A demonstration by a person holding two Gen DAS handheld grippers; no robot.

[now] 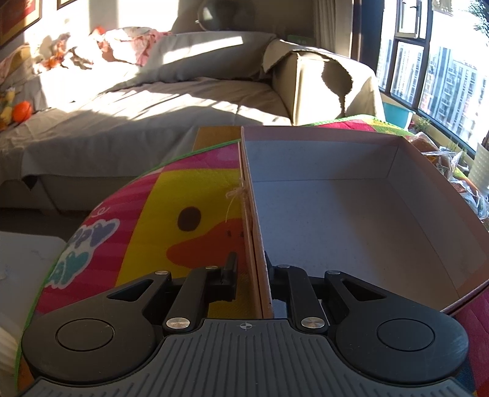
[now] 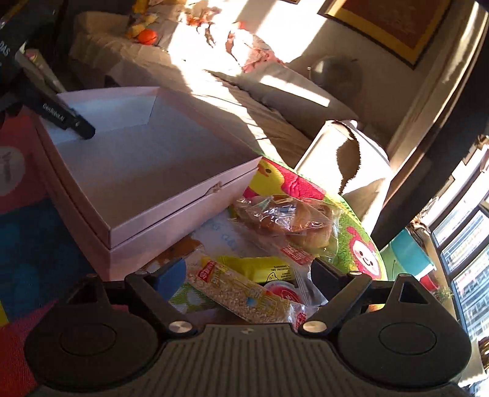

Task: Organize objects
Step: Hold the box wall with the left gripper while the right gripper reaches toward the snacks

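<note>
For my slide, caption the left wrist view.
Left gripper clamps the empty pink cardboard box by its wall.

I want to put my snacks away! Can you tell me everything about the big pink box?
The pale pink cardboard box is shallow and open, with a plain whitish inside and nothing in it. It appears nested in a second pink tray. It rests on the colourful duck play mat. The left gripper pinches its near wall. Snack packets lie beside it.

A sunlit home living room: beyond the left tongs (image 1: 250, 268) a sofa (image 1: 171, 100) draped in grey cloth, framed pictures (image 2: 394, 27) on the wall, tall windows (image 1: 434, 70) facing apartment blocks, a cartoon play mat (image 1: 171, 213) underneath.
</note>
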